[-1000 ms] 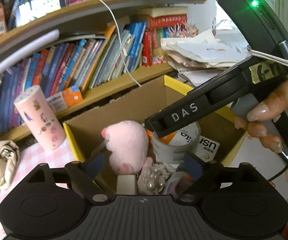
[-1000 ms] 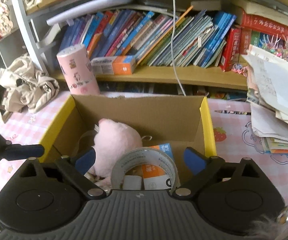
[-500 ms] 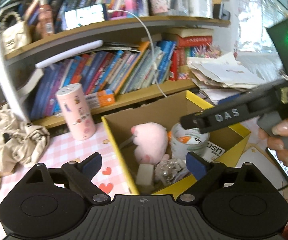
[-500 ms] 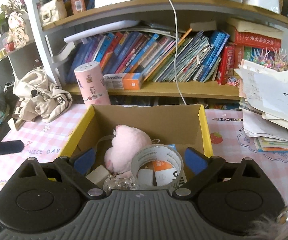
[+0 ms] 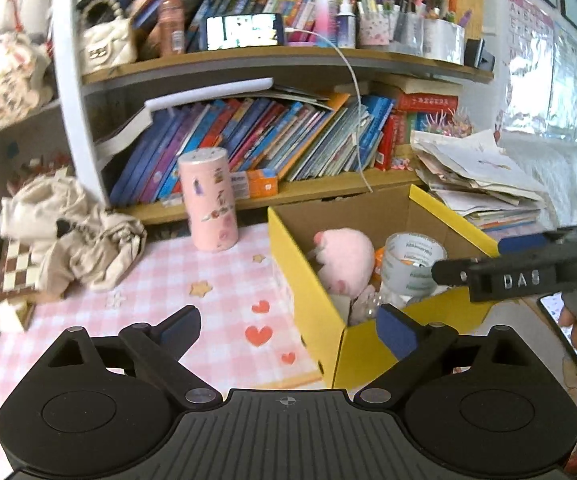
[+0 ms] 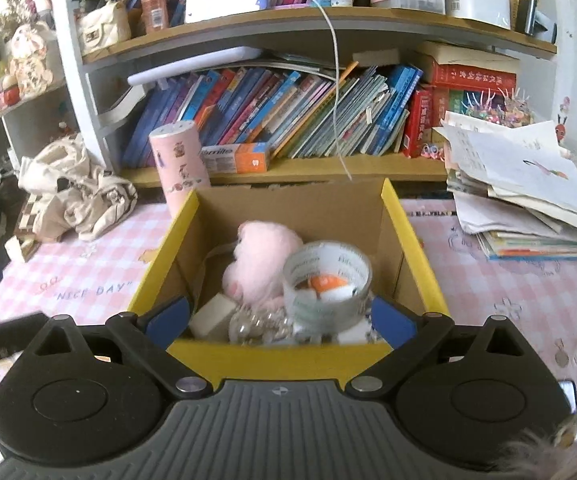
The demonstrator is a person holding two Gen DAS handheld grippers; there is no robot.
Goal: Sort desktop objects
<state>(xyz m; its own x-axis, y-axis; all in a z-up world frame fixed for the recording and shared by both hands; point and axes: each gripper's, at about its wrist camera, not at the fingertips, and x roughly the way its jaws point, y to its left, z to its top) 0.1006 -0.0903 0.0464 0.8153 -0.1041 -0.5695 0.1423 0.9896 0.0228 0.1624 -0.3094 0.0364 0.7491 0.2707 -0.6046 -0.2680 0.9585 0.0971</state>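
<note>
A yellow-edged cardboard box (image 6: 402, 220) stands on the pink checked desk. It holds a pink plush toy (image 6: 262, 258), a clear tape roll (image 6: 326, 284), a small beige block (image 6: 214, 316) and a shiny bead cluster (image 6: 258, 326). My right gripper (image 6: 280, 322) is open and empty, just in front of the box's near wall. My left gripper (image 5: 290, 332) is open and empty, over the desk at the box's left front corner (image 5: 338, 336). The right gripper's body (image 5: 528, 276) shows at the right of the left wrist view.
A pink cylinder (image 6: 178, 160) stands behind the box by the bookshelf (image 6: 288, 164). A beige cloth bag (image 6: 76, 196) lies at the left. A paper stack (image 6: 528, 200) lies at the right. A phone (image 5: 558, 320) lies on the desk at the right.
Both grippers have pulled back and up, away from inside the box. The box and its contents now look smaller and farther. Both grippers stay open.
</note>
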